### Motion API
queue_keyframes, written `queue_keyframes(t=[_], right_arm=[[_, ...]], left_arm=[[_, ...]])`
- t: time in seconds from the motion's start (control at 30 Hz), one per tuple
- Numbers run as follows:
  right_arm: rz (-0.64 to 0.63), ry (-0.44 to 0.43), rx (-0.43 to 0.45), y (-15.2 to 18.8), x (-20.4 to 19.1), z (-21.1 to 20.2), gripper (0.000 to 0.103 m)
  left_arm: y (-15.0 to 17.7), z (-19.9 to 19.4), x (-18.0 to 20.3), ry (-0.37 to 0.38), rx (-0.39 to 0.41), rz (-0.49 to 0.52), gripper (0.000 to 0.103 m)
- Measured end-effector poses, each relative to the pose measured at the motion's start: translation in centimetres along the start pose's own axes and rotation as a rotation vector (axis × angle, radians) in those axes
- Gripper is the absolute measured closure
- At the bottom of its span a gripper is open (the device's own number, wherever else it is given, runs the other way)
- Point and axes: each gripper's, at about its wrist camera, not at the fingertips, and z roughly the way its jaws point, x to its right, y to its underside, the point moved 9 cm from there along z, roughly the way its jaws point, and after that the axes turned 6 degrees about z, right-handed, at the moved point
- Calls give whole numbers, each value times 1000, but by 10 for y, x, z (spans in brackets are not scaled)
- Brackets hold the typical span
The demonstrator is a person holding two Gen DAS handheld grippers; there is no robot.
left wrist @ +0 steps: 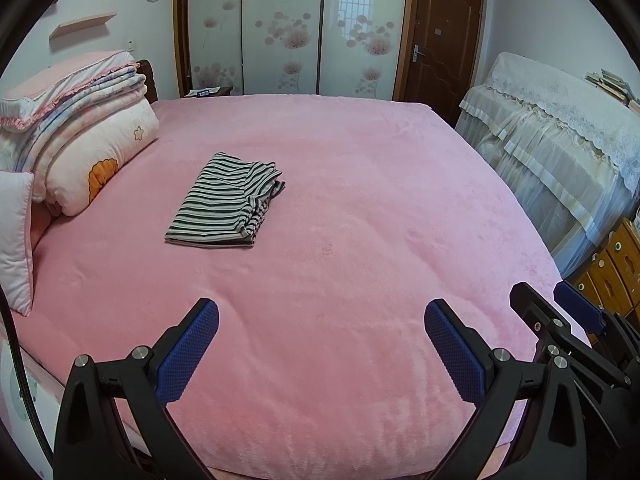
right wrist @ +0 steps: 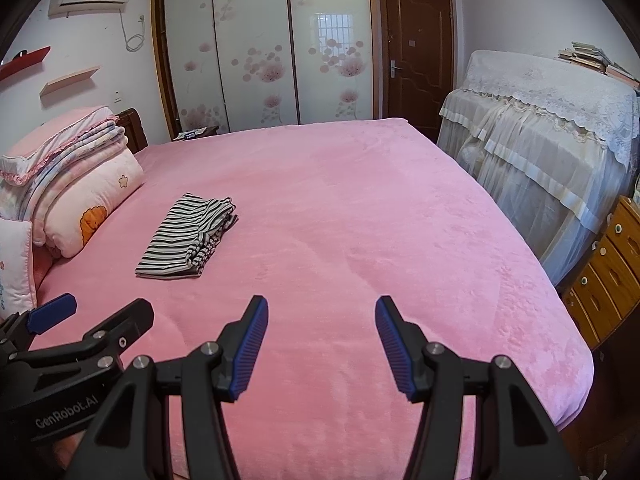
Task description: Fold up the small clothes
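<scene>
Clearly light and limp, the folded striped garment on the bed is best pinched at an edge; both the left hand-held gripper and the right hand-held gripper are held released, empty.

Pink-covered bed, floral sliding wardrobe, brown door, lace-draped furniture.

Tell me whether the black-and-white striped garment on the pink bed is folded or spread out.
Folded. The black-and-white striped garment lies as a compact rectangle on the pink bed, with stacked layers showing along its right edge.
</scene>
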Motion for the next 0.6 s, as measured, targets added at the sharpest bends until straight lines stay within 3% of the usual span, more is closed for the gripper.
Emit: queue_keyframes(t=[0.6], right_arm=[[12,24,13,4,9,-6,47]], left_arm=[[2,-10,12,-23,4,39,1]])
